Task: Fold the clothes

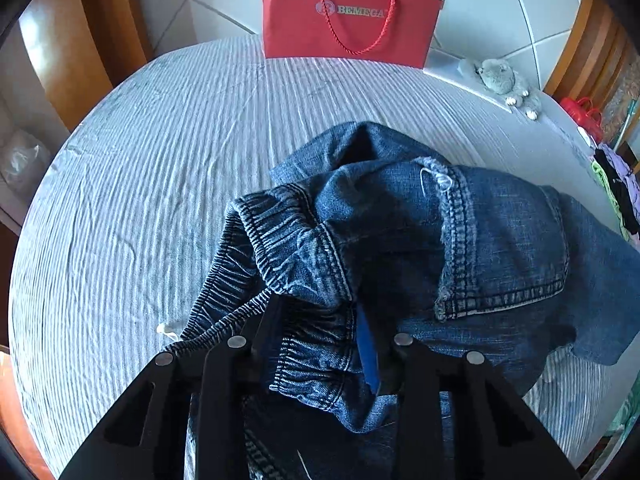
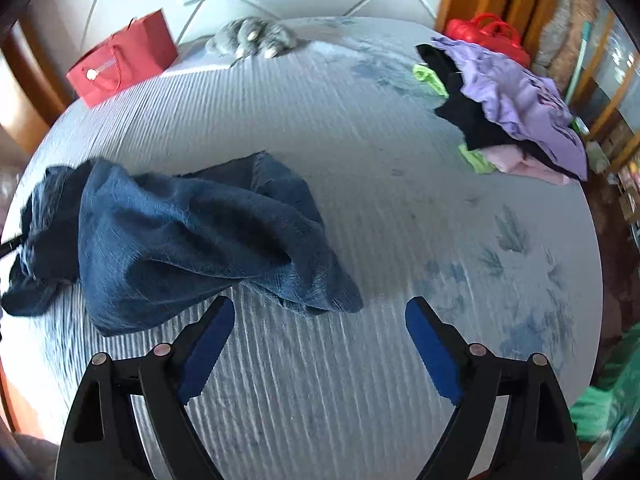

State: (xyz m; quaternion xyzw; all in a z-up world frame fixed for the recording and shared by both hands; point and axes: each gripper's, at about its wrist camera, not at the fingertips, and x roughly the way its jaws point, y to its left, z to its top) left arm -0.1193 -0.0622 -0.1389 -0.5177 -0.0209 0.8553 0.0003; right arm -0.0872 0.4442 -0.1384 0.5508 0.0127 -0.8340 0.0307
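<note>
Jeans (image 1: 400,240) waistband clamped in left hand-held gripper (image 1: 320,344), right hand-held gripper (image 2: 320,344) open, empty, clothes pile (image 2: 512,112) right view only.

A pair of dark blue denim jeans (image 1: 400,240) lies crumpled on the striped bedsheet, elastic waistband bunched up at the near end, a stitched back pocket facing up. A heap of purple, black, pink and green clothes (image 2: 516,112) lies well apart

We see dark blue denim jeans (image 1: 400,240) on a pale blue striped bedsheet (image 1: 160,160); behind them a red paper bag (image 1: 348,20), a grey plush toy (image 1: 504,80), and lilac, black and lime clothes (image 2: 516,108).
</note>
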